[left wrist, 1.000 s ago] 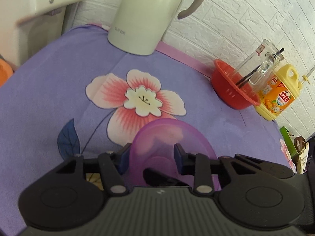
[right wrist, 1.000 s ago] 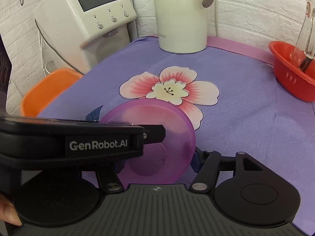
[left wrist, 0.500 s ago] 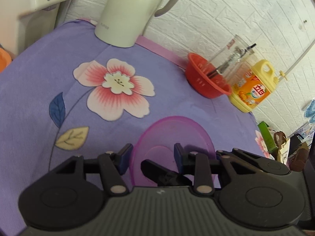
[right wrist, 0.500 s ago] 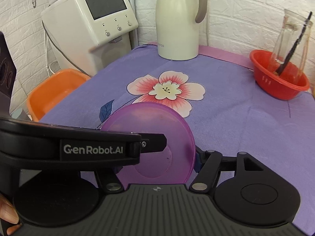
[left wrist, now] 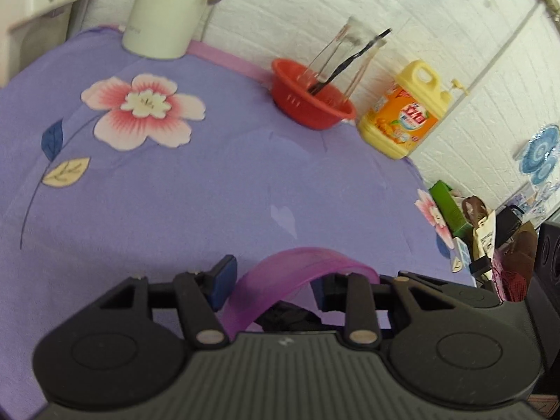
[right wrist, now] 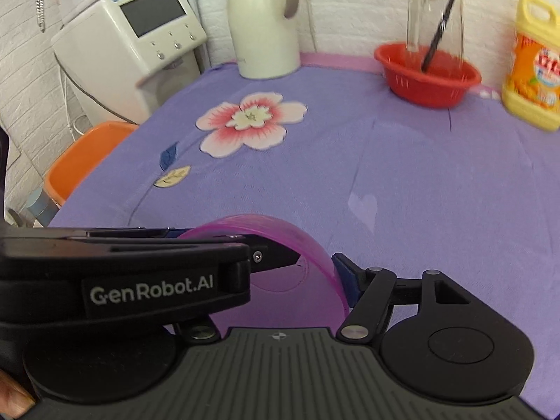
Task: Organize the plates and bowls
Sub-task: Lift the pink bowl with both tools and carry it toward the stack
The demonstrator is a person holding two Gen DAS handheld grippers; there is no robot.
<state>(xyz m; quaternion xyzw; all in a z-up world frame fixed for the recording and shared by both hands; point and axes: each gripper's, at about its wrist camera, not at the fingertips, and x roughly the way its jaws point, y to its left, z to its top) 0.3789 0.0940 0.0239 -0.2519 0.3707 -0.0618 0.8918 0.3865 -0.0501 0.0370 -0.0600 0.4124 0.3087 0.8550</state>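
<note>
Purple and translucent, the bowl (left wrist: 301, 273) sits close in front of both cameras, tilted so its rim arcs up between the blue pads (left wrist: 222, 280) of the left claw (left wrist: 271, 285). In the left wrist view those pads stand apart on either side of the rim, and whether they press on it I cannot tell. A black tip pokes into the bowl from below in that view.

In the right wrist view the bowl (right wrist: 297, 280) shows its inside, with the right claw (right wrist: 280, 280) around it: one blue pad (right wrist: 344, 276) lies against the bowl's right edge, while the other finger is hidden behind the body of the left claw (right wrist: 266, 257), which crosses the frame from the left and reaches over the rim. Whether the right claw is clenched on the bowl I cannot tell.

The bowl is over the near part of the tabletop (right wrist: 402, 175), which wears a lilac cloth printed with a pink flower (right wrist: 252, 122). At the far edge stand a cream jug (right wrist: 262, 21), a red basket (right wrist: 427, 75) holding a glass (right wrist: 434, 14), and a yellow bottle (right wrist: 532, 63). An orange tub (right wrist: 84, 157) sits beside the tabletop on the left.
</note>
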